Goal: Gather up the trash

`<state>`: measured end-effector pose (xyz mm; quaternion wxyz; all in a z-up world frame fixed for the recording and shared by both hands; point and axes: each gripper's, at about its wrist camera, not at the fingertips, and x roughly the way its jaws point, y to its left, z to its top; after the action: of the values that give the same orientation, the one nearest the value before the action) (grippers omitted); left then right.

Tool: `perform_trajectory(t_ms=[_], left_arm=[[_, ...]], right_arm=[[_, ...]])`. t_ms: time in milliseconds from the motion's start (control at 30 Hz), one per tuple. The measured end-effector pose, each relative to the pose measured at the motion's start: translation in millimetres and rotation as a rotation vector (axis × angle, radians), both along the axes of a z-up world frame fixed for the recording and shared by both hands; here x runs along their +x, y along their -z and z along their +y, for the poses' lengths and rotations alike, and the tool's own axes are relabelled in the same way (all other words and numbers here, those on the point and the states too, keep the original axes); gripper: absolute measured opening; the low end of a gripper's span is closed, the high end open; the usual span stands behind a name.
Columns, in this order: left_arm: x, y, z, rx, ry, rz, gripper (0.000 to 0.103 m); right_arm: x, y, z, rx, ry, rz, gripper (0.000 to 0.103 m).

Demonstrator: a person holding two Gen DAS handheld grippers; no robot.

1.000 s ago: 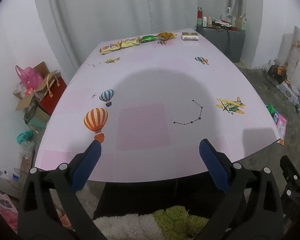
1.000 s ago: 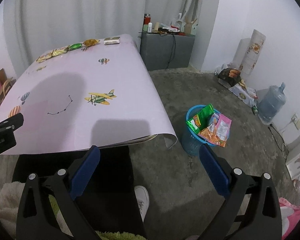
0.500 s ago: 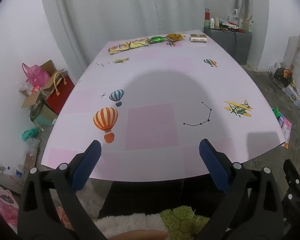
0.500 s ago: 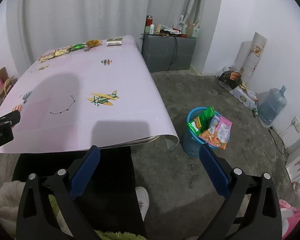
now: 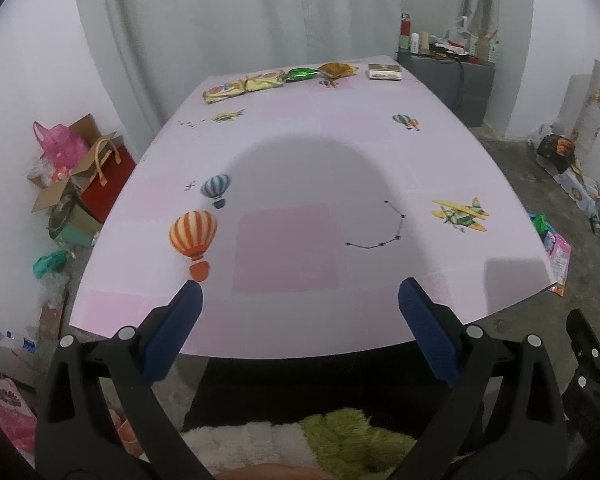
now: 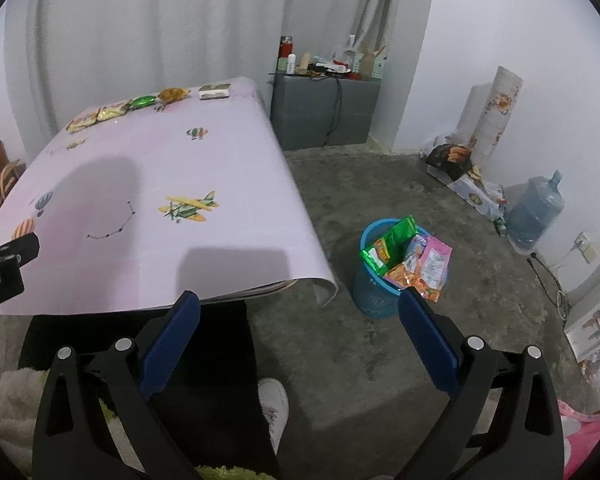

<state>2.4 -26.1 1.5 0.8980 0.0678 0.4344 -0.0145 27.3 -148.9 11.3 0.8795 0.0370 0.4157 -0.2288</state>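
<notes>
Both my grippers hang wide open and empty at the tabletop's near edge.
My left gripper (image 5: 299, 296) and right gripper (image 6: 299, 300) hold nothing; snack wrappers (image 5: 260, 82) line the pink tablecloth's (image 5: 300, 152) far edge, well away from the blue trash basket (image 6: 374, 292) on the floor.

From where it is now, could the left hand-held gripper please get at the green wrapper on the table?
Probably not yet: the left hand-held gripper hangs open at the near edge, while the green wrapper lies at the far edge. Nothing stands between them on the table.
</notes>
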Motion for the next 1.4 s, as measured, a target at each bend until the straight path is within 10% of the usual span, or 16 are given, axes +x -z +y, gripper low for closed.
perform_trajectory(t_ms=[1400], left_arm=[[-5, -12, -15, -0.028, 0.020, -0.022, 0.094]], right_arm=[[-9, -6, -13, -0.021, 0.032, -0.015, 0.097]])
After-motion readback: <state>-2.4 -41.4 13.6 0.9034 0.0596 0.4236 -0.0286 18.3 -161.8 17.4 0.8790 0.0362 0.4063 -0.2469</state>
